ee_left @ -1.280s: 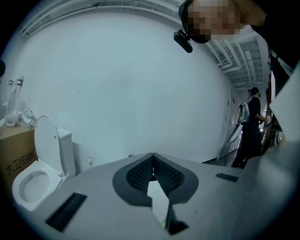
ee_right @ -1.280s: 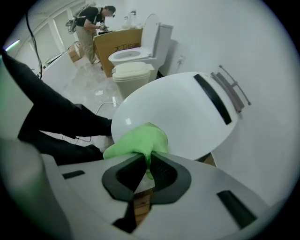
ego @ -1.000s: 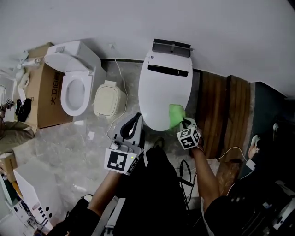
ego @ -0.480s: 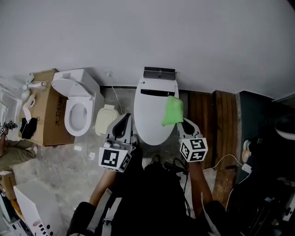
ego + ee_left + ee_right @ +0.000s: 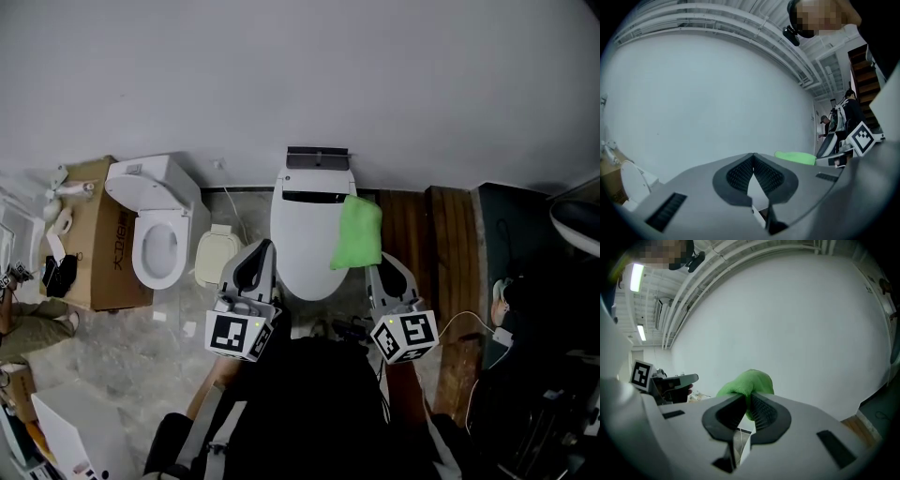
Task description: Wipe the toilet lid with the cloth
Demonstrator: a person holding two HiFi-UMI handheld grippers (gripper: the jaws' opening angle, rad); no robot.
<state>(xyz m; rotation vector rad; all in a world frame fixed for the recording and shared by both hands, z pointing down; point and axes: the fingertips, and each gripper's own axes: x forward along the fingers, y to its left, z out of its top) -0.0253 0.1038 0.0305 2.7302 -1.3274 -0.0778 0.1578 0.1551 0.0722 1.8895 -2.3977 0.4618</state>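
Observation:
The white toilet with its closed lid (image 5: pixel 305 234) stands against the wall, straight ahead in the head view. My right gripper (image 5: pixel 377 265) is shut on a green cloth (image 5: pixel 357 233), which hangs in the air above the lid's right edge; in the right gripper view the cloth (image 5: pixel 747 384) bulges out past the closed jaws. My left gripper (image 5: pixel 258 257) is raised at the lid's front left, jaws shut with nothing between them. From the left gripper view the cloth (image 5: pixel 796 157) shows at the right.
A second toilet (image 5: pixel 157 239) with an open seat stands to the left, beside a cardboard box (image 5: pixel 92 234). A beige bin (image 5: pixel 214 254) sits between the two toilets. Wooden boards (image 5: pixel 438 244) lie right of the toilet. Cables trail on the floor.
My right gripper has lifted the cloth off the lid's front right and now holds it up in the air. Both grippers have risen and drawn back from the lid.

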